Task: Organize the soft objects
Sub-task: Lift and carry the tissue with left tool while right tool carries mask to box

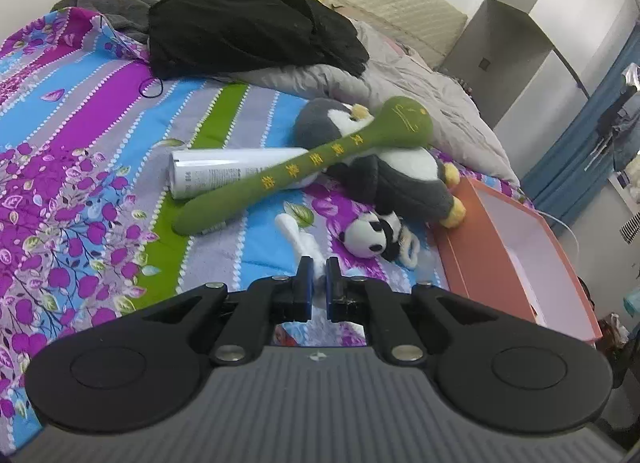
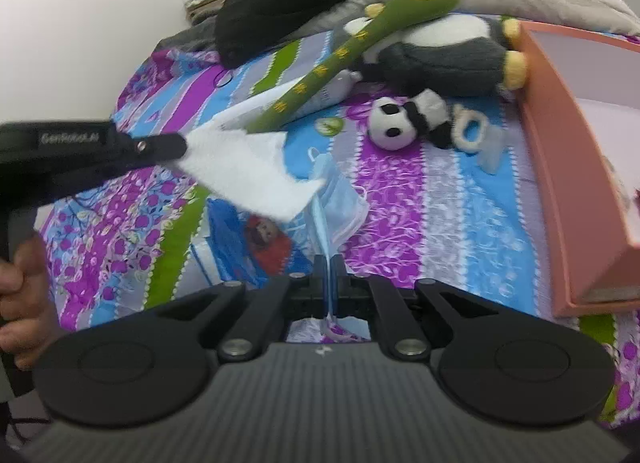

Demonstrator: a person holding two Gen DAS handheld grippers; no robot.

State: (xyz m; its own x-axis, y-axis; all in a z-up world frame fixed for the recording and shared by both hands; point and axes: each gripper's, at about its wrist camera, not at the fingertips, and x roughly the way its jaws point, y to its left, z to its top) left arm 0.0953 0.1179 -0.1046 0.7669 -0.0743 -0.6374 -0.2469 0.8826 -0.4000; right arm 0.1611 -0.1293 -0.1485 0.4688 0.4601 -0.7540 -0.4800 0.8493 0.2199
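A white tissue (image 2: 244, 167) hangs pinched in the pressed-together jaws of the left gripper (image 2: 182, 145), held above the floral striped bedspread (image 1: 80, 167), while the right gripper (image 2: 329, 263) clamps its jaws on a blue face mask (image 2: 340, 203) that trails down toward the sheet near a blue printed packet (image 2: 256, 239). A hand (image 2: 20, 295) grips the left tool's handle at the frame's left edge. Toward the middle of the bed, a long green plush stick (image 1: 304, 167) lies across a white cylinder (image 1: 224, 171) and a grey-and-white penguin plush (image 1: 392, 167); a small panda plush (image 1: 368, 237) rests just beside them. An open orange box (image 1: 480, 259) sits at the bed's right edge, touching the penguin's yellow feet. A black garment (image 1: 248, 23) and a grey quilt (image 1: 420, 95) are heaped toward the head of the bed.
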